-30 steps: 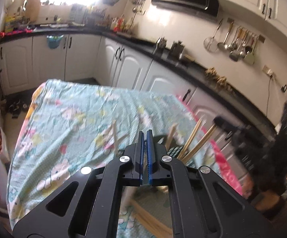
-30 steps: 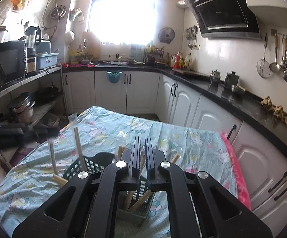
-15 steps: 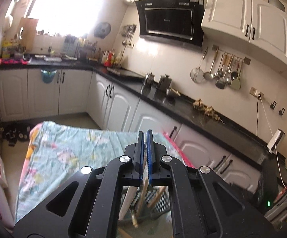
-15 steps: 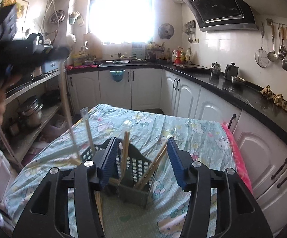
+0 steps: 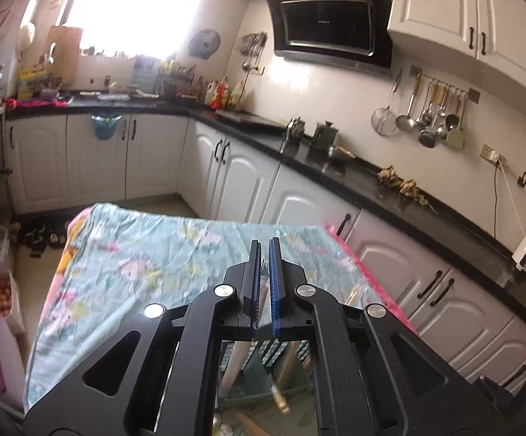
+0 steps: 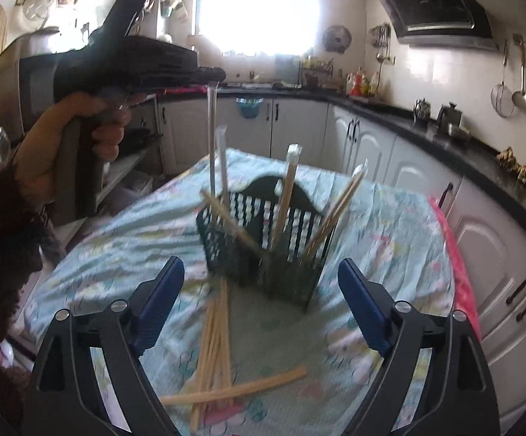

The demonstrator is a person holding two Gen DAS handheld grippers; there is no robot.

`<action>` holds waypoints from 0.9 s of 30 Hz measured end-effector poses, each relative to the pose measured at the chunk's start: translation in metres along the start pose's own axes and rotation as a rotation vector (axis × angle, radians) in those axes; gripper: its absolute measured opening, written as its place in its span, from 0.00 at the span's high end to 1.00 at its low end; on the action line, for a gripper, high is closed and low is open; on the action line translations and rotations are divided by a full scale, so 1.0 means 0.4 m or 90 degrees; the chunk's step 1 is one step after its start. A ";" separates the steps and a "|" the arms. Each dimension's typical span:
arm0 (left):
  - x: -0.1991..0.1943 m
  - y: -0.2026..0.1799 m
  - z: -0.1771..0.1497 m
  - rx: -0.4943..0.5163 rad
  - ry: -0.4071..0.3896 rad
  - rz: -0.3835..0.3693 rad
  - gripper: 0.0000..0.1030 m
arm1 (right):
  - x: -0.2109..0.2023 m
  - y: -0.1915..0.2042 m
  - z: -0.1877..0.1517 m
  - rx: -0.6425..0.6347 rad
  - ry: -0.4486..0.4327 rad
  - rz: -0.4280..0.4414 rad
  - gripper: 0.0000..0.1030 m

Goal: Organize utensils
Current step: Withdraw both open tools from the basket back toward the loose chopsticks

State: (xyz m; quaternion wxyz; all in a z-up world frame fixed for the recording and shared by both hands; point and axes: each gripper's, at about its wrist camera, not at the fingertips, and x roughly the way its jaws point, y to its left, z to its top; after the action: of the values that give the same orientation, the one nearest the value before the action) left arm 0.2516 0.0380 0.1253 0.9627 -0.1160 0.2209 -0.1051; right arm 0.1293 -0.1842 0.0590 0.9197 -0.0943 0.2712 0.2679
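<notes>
Roughly mid-task, read left to right in the right wrist view. At far left a person's hand [image 6: 77, 138] holds the left gripper [image 6: 210, 74] raised above the table [image 6: 401, 225], which is covered w/ a patterned cloth; its jaws are closed on the top end of one wrapped chopstick pair [image 6: 211, 134], which hangs straight down toward the left side of the green basket [image 6: 263, 250]. In the left wrist view the same gripper [image 5: 264, 279] shows its pads pressed nearly together, and a sliver of the wrapper seems to sit between them, though it is too thin to be sure; the basket appears blurred below, thru the frame. Centre: the basket stands near the table's middle, somewhat toward the far edge, and already carries several sticks leaning at various angles, incl. one wrapped pair [image 6: 286, 192] upright and another [image 6: 335, 210] tilted right. Toward the near edge, just in front of the basket, a loose bundle of chopsticks [image 6: 215, 330] lies flat, w/ one stick [image 6: 234, 388] crossed over it; these are still to be sorted. Lower right: the right gripper [image 6: 259, 309] has just been opening, its jaws now wide apart w/ nothing between them, aimed over the bundle. Est. status: some sticks binned, one in transit, approx. a handful left on the cloth.
</notes>
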 end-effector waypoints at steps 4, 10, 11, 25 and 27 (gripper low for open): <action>-0.009 0.008 -0.029 0.000 0.012 0.009 0.72 | 0.013 0.016 -0.044 0.004 0.025 0.000 0.18; -0.060 0.017 -0.070 -0.006 0.020 0.019 0.38 | 0.038 0.010 -0.112 0.036 0.058 -0.006 0.18; -0.075 0.022 -0.079 -0.008 0.018 0.023 0.29 | 0.042 0.007 -0.122 0.042 0.063 -0.008 0.18; -0.167 0.085 -0.280 -0.035 0.089 0.054 0.10 | 0.087 -0.021 -0.213 0.063 0.130 -0.027 0.17; -0.161 0.091 -0.309 -0.039 0.106 0.053 0.10 | 0.094 -0.027 -0.223 0.066 0.137 -0.032 0.17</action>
State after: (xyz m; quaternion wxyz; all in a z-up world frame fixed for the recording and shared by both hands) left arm 0.1449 0.0669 0.0330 0.9405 -0.1272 0.3080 -0.0671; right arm 0.1217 -0.2050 -0.0360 0.8955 -0.0817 0.3791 0.2185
